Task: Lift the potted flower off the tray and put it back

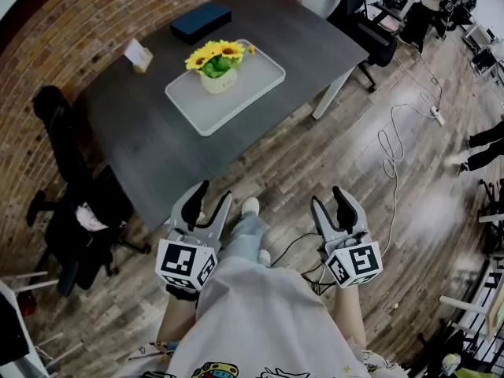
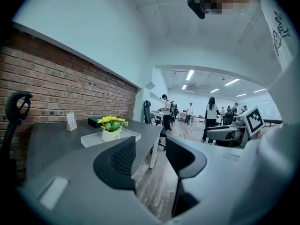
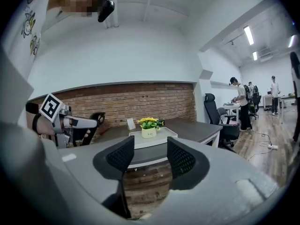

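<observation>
Potted flower (image 1: 217, 63), upper centre: yellow blooms, green leaves, cream pot; tray (image 1: 260, 83) plain pale grey-white; table (image 1: 150, 144) dark charcoal with faint grain streaks; box (image 1: 201, 20), top of frame, deep navy; card stand (image 1: 138, 53) tan and white; wall (image 1: 55, 46), upper left, red-brown brick with pale mortar lines; floor (image 1: 339, 156) grey-brown planks in mixed tones; cable (image 1: 387, 152), right of centre, white; office chair (image 1: 59, 144), left edge, black; left gripper (image 1: 214, 193) and right gripper (image 1: 329, 197): light grey shells, black jaws; pads (image 2: 123, 157) black, dotted texture; each cube white with black square markers; shirt (image 1: 260, 321), bottom centre, off-white with bright cartoon print at hem.
</observation>
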`<act>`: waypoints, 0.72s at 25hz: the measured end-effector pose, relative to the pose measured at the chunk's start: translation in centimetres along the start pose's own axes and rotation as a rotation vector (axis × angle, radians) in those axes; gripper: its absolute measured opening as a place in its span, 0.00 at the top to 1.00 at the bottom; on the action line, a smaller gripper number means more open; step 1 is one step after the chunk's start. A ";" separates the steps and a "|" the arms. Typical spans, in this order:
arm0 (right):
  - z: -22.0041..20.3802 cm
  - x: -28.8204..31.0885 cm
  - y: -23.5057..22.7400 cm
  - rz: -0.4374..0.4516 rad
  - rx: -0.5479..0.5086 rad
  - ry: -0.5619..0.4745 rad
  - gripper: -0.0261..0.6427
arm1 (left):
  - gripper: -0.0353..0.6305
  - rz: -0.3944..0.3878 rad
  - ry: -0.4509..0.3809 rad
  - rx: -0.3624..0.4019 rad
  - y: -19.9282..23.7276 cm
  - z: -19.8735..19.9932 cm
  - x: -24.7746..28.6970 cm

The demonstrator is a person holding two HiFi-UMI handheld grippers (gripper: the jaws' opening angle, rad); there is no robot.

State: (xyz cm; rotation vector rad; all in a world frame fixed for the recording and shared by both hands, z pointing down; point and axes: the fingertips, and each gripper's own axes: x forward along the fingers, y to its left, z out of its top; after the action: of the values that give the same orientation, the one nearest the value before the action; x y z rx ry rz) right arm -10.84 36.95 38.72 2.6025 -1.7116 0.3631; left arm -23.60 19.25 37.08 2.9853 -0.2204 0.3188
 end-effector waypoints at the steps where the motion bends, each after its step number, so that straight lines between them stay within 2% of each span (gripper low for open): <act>1: 0.2 1.0 -0.5 -0.003 0.004 0.000 0.64 | 0.64 -0.002 0.000 -0.002 0.6 0.3 1.0; 10: 4.7 11.3 -4.0 -0.017 0.010 -0.030 0.57 | 0.56 -0.021 -0.027 -0.013 7.9 4.4 10.6; 18: 5.8 15.9 -5.9 -0.020 0.024 -0.028 0.54 | 0.55 -0.013 -0.023 -0.023 11.2 5.3 14.2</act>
State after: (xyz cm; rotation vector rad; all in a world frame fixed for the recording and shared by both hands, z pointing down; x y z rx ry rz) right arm 1.59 24.18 36.87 2.6519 -1.6988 0.3515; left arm -10.63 5.59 36.28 2.9683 -0.2053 0.2784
